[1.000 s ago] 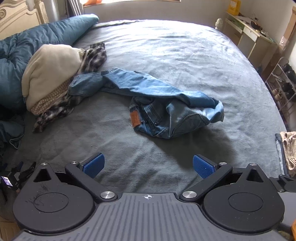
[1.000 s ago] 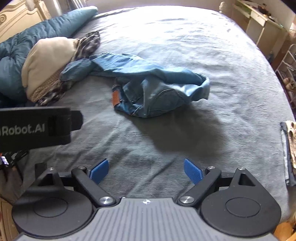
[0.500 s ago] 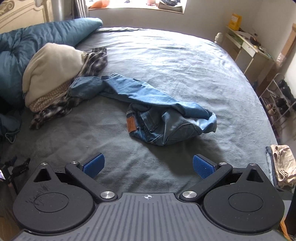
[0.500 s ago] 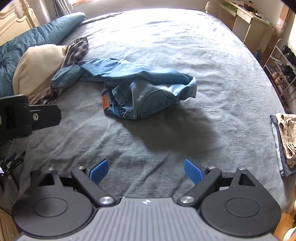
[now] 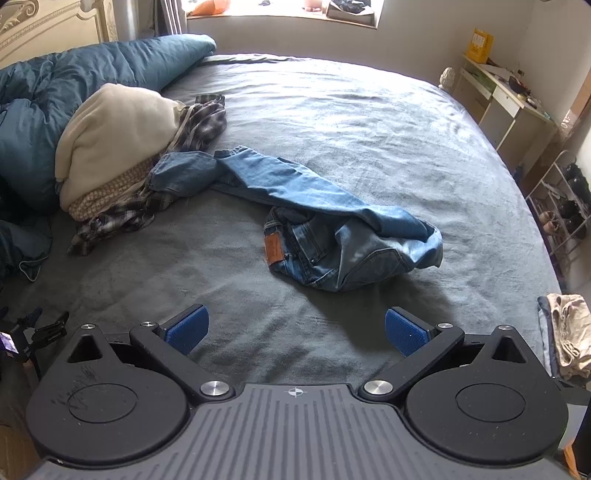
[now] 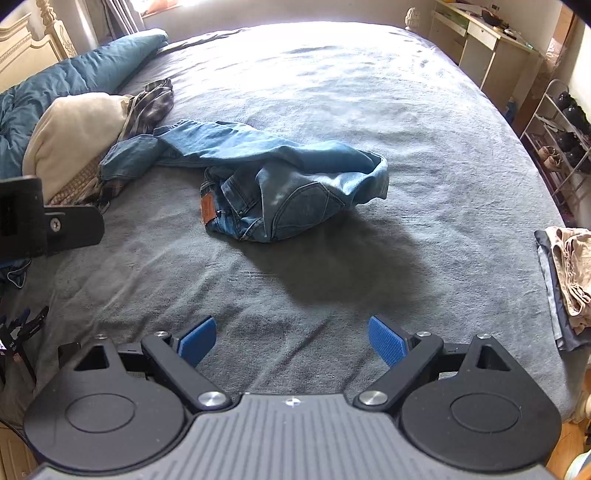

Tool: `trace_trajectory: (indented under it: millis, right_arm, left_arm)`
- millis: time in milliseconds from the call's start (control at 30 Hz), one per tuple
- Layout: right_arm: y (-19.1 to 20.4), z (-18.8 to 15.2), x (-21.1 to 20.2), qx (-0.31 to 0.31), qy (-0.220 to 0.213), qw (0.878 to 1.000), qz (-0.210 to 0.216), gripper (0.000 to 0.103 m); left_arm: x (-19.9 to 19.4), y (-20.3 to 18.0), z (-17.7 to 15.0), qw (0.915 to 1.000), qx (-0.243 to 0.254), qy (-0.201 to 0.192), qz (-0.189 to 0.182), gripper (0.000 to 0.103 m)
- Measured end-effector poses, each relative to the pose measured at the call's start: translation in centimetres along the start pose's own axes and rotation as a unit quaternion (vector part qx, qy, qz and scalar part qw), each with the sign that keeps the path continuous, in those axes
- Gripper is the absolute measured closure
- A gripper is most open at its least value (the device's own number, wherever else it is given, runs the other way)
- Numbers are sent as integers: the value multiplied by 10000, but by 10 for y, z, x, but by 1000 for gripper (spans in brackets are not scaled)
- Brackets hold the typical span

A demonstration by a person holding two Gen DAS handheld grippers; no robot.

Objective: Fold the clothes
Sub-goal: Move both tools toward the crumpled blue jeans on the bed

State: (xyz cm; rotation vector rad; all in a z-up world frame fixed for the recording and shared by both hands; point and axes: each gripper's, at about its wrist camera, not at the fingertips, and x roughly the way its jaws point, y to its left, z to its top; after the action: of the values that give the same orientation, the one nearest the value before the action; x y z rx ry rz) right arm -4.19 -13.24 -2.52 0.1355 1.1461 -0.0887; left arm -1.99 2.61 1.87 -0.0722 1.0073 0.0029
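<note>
1. Crumpled blue jeans (image 5: 332,229) lie mid-bed (image 5: 369,122), one leg reaching the clothes pile (image 5: 122,162).
2. Left gripper (image 5: 295,330) and right gripper (image 6: 291,341): both spread, empty, short of the jeans.

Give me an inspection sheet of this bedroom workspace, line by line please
Surface: grey bed cover, wrinkled, mostly bare.
Job's things: blue jeans crumpled mid-bed, unfolded, one leg stretched toward the pile.
Clutter: cream garment heaped on a plaid shirt at left; teal duvet behind; folded beige clothes at the right edge.
Grippers: left gripper and right gripper above the near edge, jaws open, both empty.
Cables: nothing seen.
Surroundings: desk, shoe rack, headboard, window sill.
</note>
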Motion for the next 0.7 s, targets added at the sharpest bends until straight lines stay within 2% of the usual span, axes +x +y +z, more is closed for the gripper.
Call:
trace_trajectory:
  millis: [700]
  right_arm:
    - [2,-12,-2,231,2,9995,-193,8]
  left_arm:
    - [7,3,-9,9991,302,283,-37,0]
